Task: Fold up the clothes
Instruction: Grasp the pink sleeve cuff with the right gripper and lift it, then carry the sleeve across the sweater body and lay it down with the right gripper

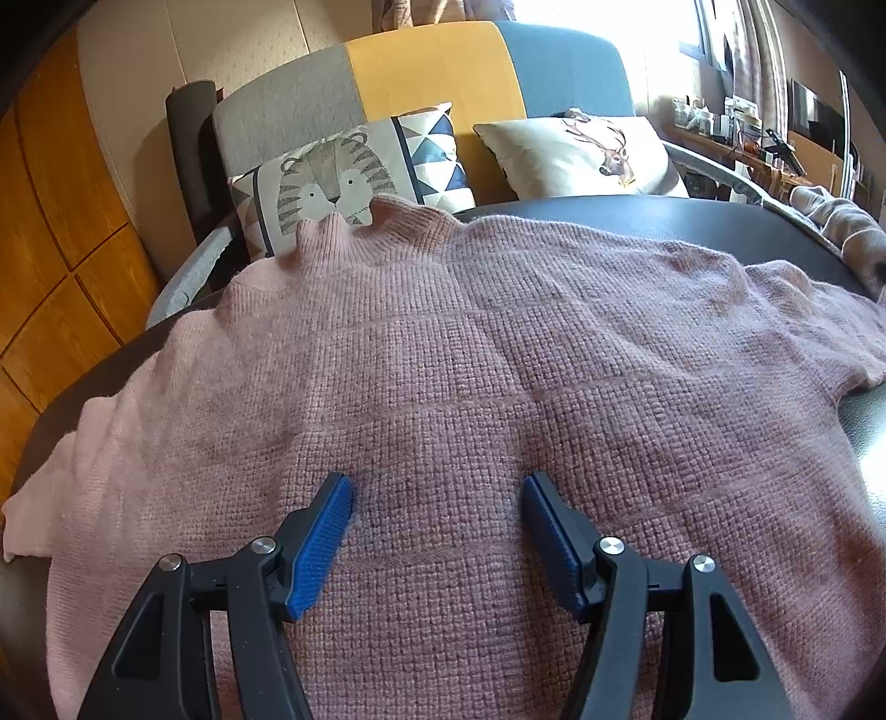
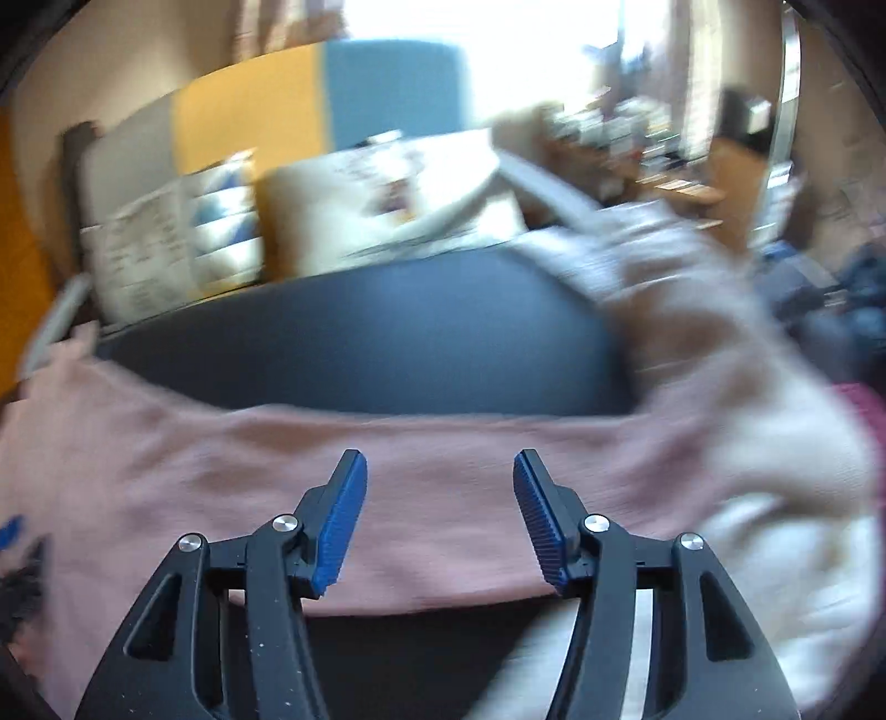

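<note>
On the dark bench [image 1: 664, 213] we list one pink knit sweater [image 1: 443, 354], spread flat and covering most of the top, its ribbed collar [image 1: 382, 219] lifted in a wavy edge at the far side and one sleeve [image 1: 819, 327] running off to the right. Over its lower middle we hold the left tongs [image 1: 437, 487], jaws well apart, blue pads [image 1: 326, 543] clear of each other with only flat knit showing between them; nothing is gripped. From the right wrist, where the picture is smeared with motion blur, we note the right tongs [image 2: 440, 471], also parted, nothing caught between the pads [image 2: 340, 526], above a band of the same pink knit that crosses the view, with bare bench beyond it. At far right we record a heap of pale clothes [image 2: 764, 498], its items too blurred to tell apart, and a strip of darker red cloth [image 2: 864, 410] at its edge. Behind the bench we list a sofa [image 1: 432, 72] with back panels in grey, yellow and blue, carrying a tiger cushion [image 1: 332, 183], a cushion with triangles [image 1: 432, 149] partly behind it, and a stag cushion [image 1: 587, 152]. At left we note wooden cabinet doors [image 1: 61, 277]; at far right, a cluttered shelf [image 1: 742, 138] near a bright window [image 1: 664, 33].
</note>
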A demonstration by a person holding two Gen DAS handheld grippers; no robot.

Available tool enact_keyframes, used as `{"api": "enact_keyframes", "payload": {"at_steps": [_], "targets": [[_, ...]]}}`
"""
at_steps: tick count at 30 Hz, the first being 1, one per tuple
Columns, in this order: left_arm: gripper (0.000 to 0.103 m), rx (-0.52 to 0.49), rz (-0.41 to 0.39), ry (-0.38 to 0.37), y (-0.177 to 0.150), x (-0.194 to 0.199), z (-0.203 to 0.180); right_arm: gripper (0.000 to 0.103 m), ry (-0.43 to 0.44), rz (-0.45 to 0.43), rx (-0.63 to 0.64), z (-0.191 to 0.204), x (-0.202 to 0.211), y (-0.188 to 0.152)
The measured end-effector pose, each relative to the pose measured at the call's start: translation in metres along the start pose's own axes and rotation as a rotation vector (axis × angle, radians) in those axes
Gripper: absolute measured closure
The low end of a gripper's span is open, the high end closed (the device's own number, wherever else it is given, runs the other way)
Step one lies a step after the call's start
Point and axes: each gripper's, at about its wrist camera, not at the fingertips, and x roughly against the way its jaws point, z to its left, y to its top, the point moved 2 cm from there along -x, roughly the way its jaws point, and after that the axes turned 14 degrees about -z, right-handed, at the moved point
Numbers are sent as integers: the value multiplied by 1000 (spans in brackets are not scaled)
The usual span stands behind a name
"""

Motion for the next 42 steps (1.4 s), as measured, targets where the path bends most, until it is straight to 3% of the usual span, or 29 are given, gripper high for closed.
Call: {"api": "enact_keyframes", "payload": {"at_steps": [3, 7, 14, 16, 18, 20, 23, 26, 32, 39, 42], "targets": [[37, 4, 0, -2, 0, -1, 1, 44, -132, 15, -25, -57, -6, 10], [37, 5, -1, -3, -1, 0, 1, 44, -187, 78, -112, -106, -21, 4], [37, 8, -2, -5, 0, 0, 2, 45, -188, 110, -128, -119, -32, -14], [37, 9, -2, -6, 0, 0, 2, 56, -186, 100, -100, -113, -32, -14], [37, 11, -2, -8, 0, -1, 2, 86, -173, 121, -83, -109, -36, -17], [37, 12, -2, -8, -1, 0, 1, 93, -163, 149, -77, -104, -40, -20], [37, 16, -3, -11, -1, 0, 2, 95, -148, 130, -102, -96, -34, -18], [37, 22, -1, -15, 0, 0, 3, 95, -87, 68, -140, -77, -14, -5], [39, 34, 37, -49, 10, -2, 4, 95, 209, -35, -183, 15, 31, 25], [39, 266, 18, -334, 57, 16, 12, 95, 516, 8, -221, 133, 42, 9], [37, 374, 9, -391, 77, 16, 18, 95, 586, 51, -206, 175, 39, -12]]}}
